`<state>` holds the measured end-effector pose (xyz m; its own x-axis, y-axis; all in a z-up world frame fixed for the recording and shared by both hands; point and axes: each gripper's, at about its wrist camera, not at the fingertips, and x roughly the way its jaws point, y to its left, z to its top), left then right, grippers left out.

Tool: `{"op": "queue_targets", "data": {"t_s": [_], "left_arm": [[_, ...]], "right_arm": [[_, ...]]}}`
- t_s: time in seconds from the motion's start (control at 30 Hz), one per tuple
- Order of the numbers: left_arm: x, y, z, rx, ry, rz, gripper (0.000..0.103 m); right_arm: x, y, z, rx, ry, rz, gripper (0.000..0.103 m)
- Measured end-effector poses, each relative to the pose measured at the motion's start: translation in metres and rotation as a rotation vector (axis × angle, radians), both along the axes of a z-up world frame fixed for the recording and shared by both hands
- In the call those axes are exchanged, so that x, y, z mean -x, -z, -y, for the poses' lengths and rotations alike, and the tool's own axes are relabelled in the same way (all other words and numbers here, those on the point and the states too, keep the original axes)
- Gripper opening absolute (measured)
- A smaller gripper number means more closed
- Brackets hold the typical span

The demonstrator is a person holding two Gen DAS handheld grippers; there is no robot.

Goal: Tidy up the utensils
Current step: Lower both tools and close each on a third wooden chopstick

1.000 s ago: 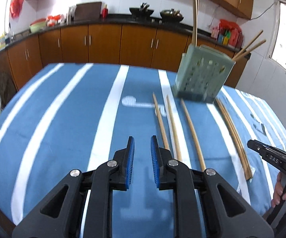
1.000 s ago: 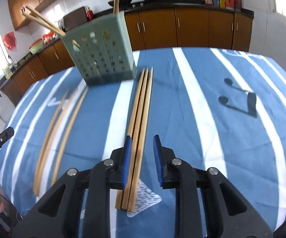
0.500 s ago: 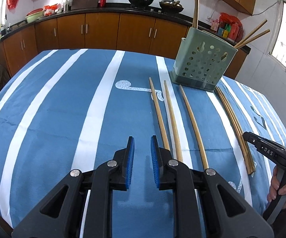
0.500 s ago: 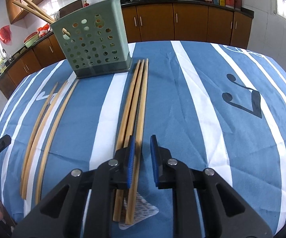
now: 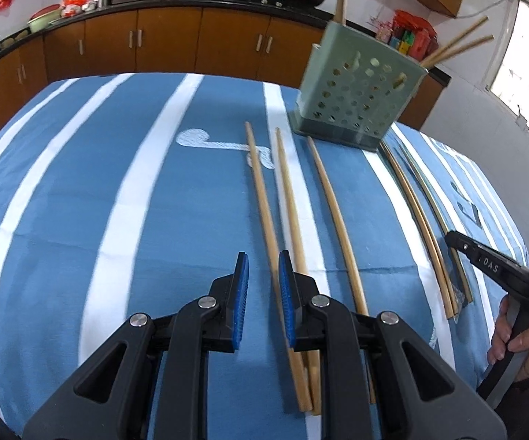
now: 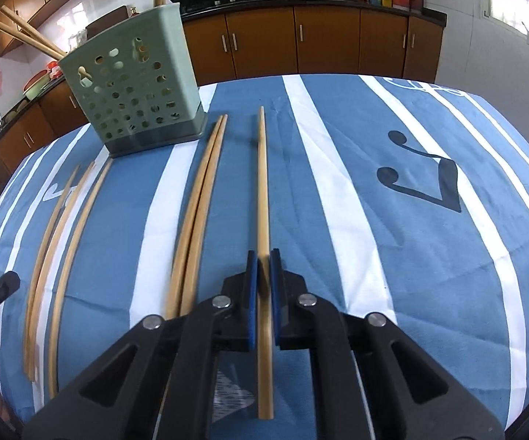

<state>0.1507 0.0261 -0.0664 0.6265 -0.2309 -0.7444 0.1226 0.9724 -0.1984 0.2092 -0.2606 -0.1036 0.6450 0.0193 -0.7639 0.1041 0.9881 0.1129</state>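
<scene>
My right tool point(image 6: 263, 256) is clenched on one chopstick point(image 6: 262, 183); its jaws have just been closing, and the blue pads now press the stick on both sides. The stick runs straight ahead from the pads, tip toward the far edge of the worktop point(image 6: 429, 256), its near end poking out below the tool body. Whether it's lifted off the cloth I can't tell. Just to the left of this tool lie two more chopsticks point(image 6: 200, 201) side by side, near ends hidden under the tool's frame. Ahead and to the left stands the green holder point(image 6: 132, 110), w/ holes in its wall & a few sticks leaning out the top, their tops cut off by the picture edge.

My left tool point(image 5: 263, 275) is released, jaws a little apart w/ nothing between the pads. Three loose chopsticks point(image 5: 290, 201) lie just to its right, pointing away; the nearest passes behind the right pad point(image 5: 284, 293), so parts of it are hidden. Contact there: can't tell. The holder point(image 5: 356, 91) sits ahead & to the right, blurred. Far right, the other tool's black frame and the hand point(image 5: 517, 337) holding it are cut off by the edge.
</scene>
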Motion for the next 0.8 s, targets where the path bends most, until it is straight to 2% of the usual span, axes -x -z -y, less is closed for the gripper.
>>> {"op": "queue_targets", "data": {"t_s": [0.2, 0.5, 0.63, 0.8], "left_arm": [[-0.005, 0.008, 0.014, -0.036, 0.027, -0.029, 0.017], [-0.006, 0.009, 0.022, -0.128, 0.017, -0.007, 0.011], [-0.004, 0.010, 0.029, -0.192, 0.022, 0.016, 0.009], [-0.013, 0.009, 0.021, -0.194, -0.013, 0.010, 0.007]], "right_arm": [[0.000, 0.000, 0.000, 0.005, -0.004, 0.004, 0.008], [0.004, -0.001, -0.003, 0.006, -0.019, 0.004, 0.010], [0.009, 0.000, -0.005, 0.020, -0.024, 0.010, 0.010], [0.008, 0.000, -0.006, 0.039, -0.025, 0.016, 0.008]]}}
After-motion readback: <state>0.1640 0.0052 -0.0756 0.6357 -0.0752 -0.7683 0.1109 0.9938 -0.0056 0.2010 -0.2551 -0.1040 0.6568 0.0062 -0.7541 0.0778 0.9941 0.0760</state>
